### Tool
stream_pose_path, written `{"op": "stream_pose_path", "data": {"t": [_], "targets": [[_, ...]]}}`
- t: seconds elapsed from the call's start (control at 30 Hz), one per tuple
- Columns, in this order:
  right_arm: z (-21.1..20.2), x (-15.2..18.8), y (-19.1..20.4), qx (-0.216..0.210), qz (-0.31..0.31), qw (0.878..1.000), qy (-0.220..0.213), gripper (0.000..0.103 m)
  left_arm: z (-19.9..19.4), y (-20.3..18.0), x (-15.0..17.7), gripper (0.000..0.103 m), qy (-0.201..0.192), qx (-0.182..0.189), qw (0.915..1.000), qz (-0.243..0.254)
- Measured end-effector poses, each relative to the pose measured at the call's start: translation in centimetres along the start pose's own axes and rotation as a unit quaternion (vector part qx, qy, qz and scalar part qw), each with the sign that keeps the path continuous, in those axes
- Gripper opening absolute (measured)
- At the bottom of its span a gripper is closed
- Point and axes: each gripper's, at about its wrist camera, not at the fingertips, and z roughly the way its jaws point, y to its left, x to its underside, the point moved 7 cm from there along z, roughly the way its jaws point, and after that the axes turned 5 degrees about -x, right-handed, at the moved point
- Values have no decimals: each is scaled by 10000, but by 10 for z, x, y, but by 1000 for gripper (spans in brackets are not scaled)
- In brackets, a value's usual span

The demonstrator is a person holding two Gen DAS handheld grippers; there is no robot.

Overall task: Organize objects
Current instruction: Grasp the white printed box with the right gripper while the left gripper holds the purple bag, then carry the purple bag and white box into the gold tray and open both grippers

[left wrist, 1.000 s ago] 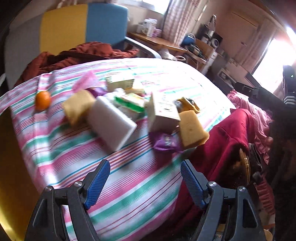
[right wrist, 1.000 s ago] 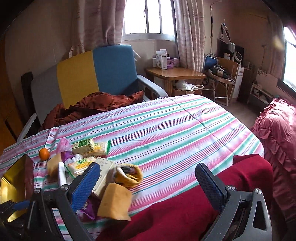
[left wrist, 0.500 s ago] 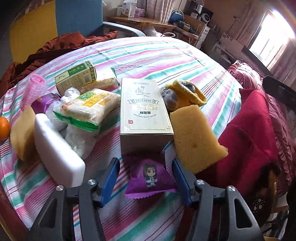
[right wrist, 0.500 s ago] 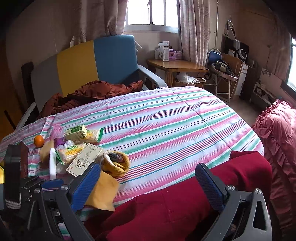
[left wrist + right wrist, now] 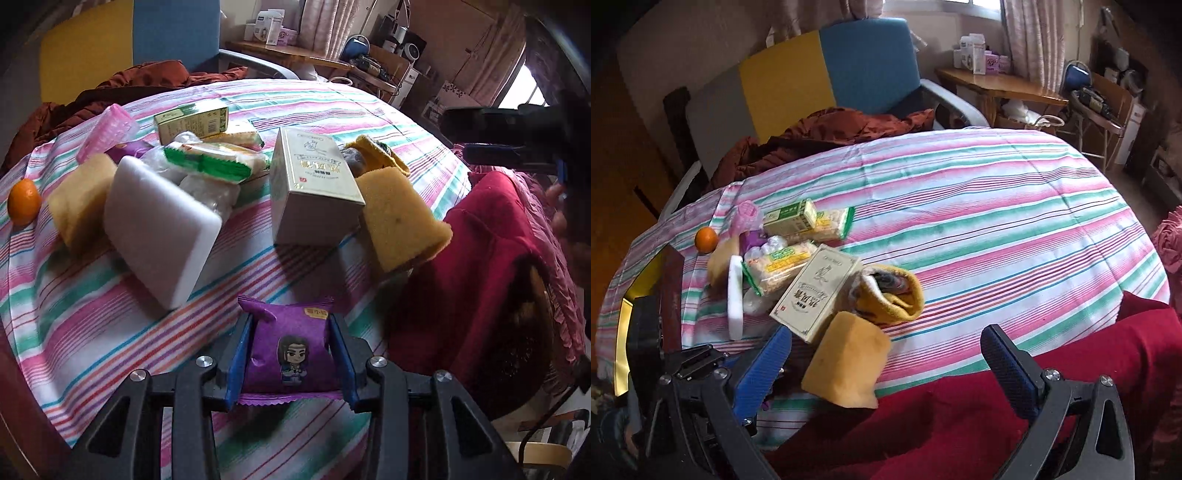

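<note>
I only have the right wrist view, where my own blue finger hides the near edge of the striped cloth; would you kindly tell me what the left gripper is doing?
Observer: The left gripper has just been closing its jaws, and its blue pads now press both sides of a purple foil snack packet printed with a cartoon figure.
Operator: Thank you. Is anything else caught between the pads?
Observer: No, only the packet. The cream cardboard box stands clear beyond it, with bare striped cloth between them.
</note>
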Motion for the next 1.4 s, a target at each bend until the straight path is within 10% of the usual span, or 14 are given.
{"op": "stream_pose_path", "data": {"t": [0.27,0.67,0.93,1.4], "targets": [[23,-28,41,-904,476,9945,237,93,-33,29,30,41,-128,-13,9995,-303],[103,-29,37,114,470,9940,985,81,-73,37,29,41,-595,1,9966,-571],[100,-33,44,319,189,9958,841,53,-95,50,23,41,-939,-51,9919,-855],[10,-51,119,-868,-120,9959,-212,51,-175,133,56,41,-1629,-835,9630,-1979]]}}
